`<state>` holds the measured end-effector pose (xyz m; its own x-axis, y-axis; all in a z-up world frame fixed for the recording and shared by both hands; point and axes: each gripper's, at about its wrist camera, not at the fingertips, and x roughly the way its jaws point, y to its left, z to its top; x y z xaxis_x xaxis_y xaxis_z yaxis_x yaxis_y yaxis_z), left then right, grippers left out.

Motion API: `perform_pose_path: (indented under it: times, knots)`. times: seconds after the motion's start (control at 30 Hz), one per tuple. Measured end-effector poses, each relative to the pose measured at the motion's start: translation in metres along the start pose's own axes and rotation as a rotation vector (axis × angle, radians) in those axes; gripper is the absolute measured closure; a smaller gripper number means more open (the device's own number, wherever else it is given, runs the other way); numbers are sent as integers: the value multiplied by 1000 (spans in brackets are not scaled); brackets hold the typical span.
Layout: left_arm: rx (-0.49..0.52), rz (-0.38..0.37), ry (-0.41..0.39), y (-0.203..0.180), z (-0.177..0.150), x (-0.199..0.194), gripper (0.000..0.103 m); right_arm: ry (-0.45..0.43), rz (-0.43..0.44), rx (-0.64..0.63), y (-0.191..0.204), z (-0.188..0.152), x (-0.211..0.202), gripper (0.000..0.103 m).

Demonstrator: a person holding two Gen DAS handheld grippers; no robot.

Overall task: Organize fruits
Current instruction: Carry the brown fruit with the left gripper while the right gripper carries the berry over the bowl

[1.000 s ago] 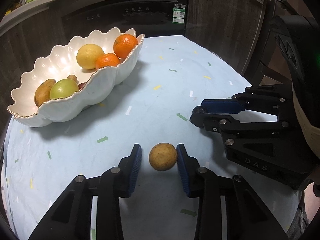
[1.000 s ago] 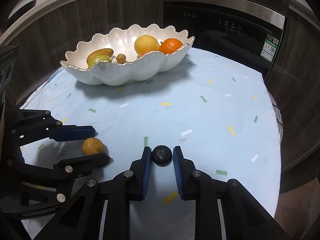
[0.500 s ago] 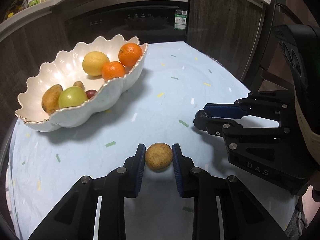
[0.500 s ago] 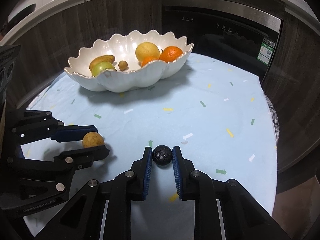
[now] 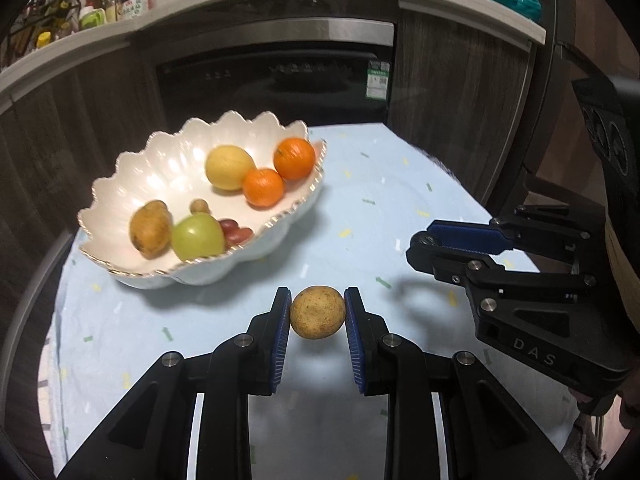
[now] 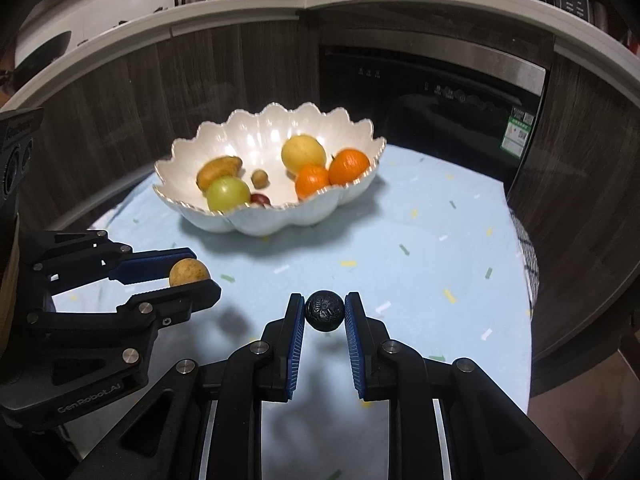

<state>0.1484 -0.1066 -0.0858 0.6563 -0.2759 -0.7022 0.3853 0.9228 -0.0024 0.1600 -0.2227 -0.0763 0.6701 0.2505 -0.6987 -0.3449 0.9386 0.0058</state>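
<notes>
Pinching a tan round fruit in left gripper jaws, a black wrinkled fruit in right gripper jaws, below centre; scalloped bowl sitting upper left.

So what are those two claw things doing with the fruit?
A person is tidying fruit with a gripper in each hand. The left gripper is shut on a round tan fruit, and the right gripper is shut on a small black ball-shaped fruit. Both look lifted off the blue tablecloth. The white bowl behind them already holds oranges, a yellow fruit, a green apple and a few others. These two will probably go in there next.
</notes>
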Motion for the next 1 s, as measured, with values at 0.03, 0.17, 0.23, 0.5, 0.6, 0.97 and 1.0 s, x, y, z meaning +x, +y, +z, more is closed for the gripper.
perform_pose_path:
  times: [0.03, 0.17, 0.23, 0.5, 0.6, 0.97, 1.0]
  knots:
    - [-3, 3, -6, 2, 1, -3, 76, -5, 0, 1, 2, 2, -2, 81]
    - [-22, 16, -33, 12, 6, -16, 76, -23, -3, 1, 12, 10, -12, 81]
    - [-30, 22, -44, 17, 7, -22, 76, -31, -5, 0, 17, 14, -16, 81]
    - [-74, 51, -79, 44, 12, -40, 76, -66, -22, 12, 37, 33, -24, 81]
    - [-90, 65, -90, 57, 15, -44, 76, -75, -25, 20, 44, 41, -24, 81]
    - [-139, 106, -126, 101, 34, -48, 76, -102, -31, 25, 62, 71, -17, 81]
    - [-139, 107, -126, 104, 36, -46, 76, -103, -33, 28, 62, 73, -15, 81]
